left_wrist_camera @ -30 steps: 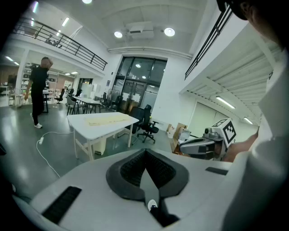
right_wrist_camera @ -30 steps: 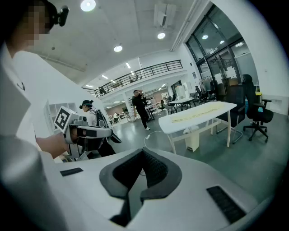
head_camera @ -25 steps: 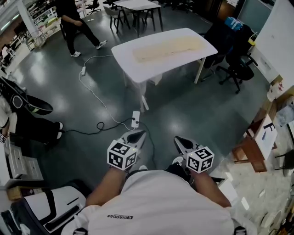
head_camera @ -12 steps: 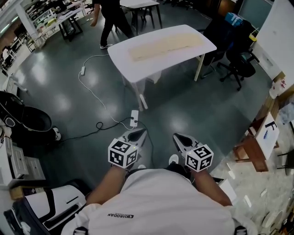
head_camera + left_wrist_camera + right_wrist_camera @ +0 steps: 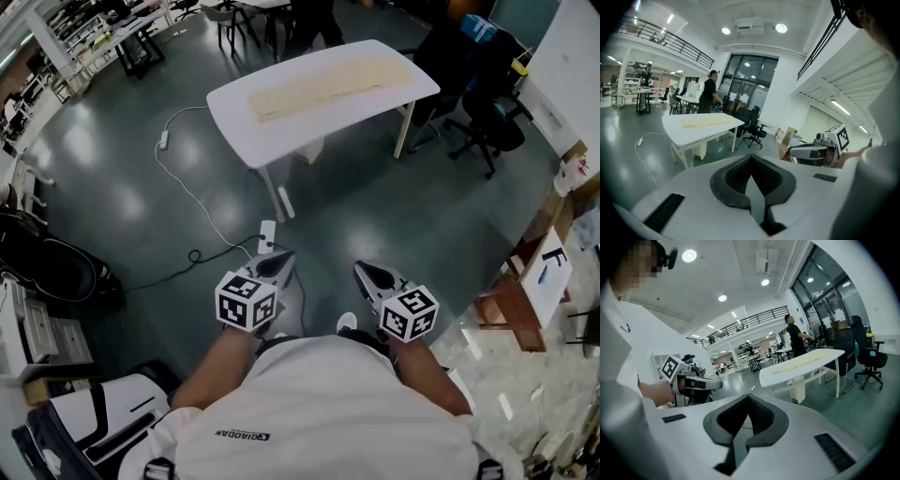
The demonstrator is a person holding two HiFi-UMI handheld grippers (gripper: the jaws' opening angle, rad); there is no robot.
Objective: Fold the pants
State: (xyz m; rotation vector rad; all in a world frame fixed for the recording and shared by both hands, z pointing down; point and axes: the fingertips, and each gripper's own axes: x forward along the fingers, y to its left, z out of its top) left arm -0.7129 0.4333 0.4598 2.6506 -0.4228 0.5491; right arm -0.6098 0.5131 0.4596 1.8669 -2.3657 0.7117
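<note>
None of the folding looks started: the pants (image 5: 328, 82) lie stretched out long and flat on the white bench (image 5: 281, 134) across the room, well apart from the person, with a stretch of floor between. The left tool (image 5: 277, 262) and the right tool (image 5: 367, 273) are both clenched on nothing, held side by side just in front of the person's body and pointing toward the bench. By my reading the whole job is left: reaching the bench, taking hold of the cloth and making every fold.

Left tool (image 5: 278, 260) and right tool (image 5: 362, 270) both closed, empty.
</note>
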